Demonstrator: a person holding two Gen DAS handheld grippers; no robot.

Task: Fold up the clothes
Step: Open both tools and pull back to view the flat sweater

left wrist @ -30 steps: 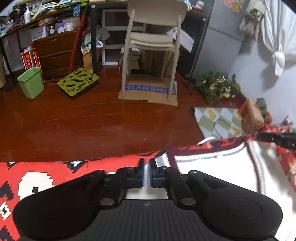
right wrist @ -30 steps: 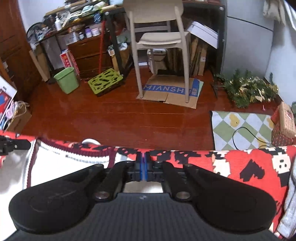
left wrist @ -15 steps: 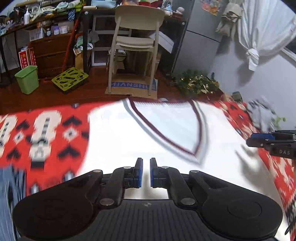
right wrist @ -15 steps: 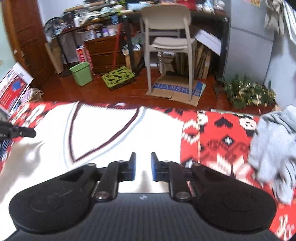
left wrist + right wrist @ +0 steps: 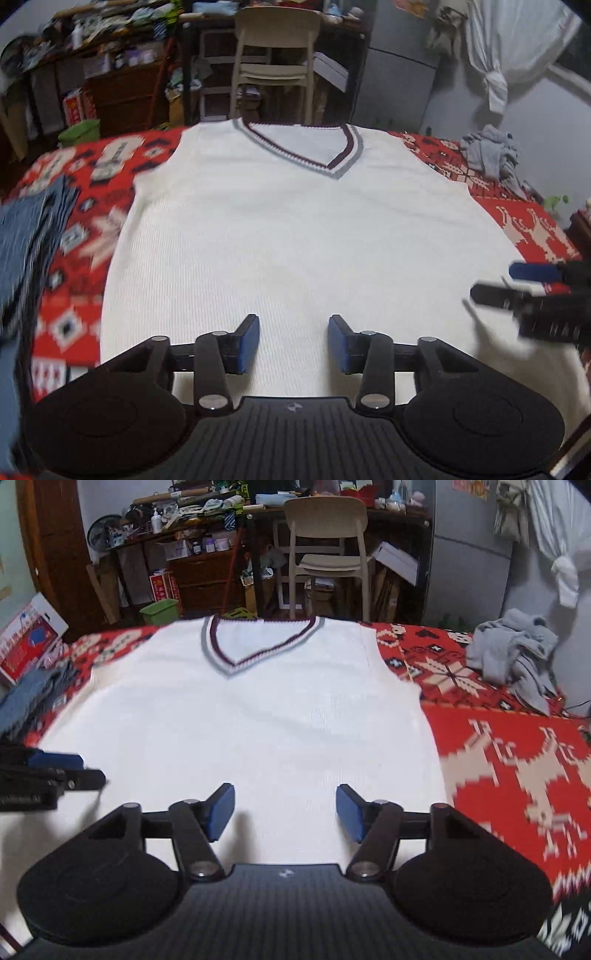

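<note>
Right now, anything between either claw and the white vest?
Nothing visible. Both claws, left claw and right claw, have just been opening, with only the flat white vest beneath; the grey clothes pile lies off to the side.

No legible text: lettering on the other gripper too blurred for reading.

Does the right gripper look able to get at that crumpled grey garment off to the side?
Probably yes. The right gripper is open and empty above the white vest, its jaws having just opened, and only bare red blanket lies between it and the grey garment. It would need to move over.
</note>
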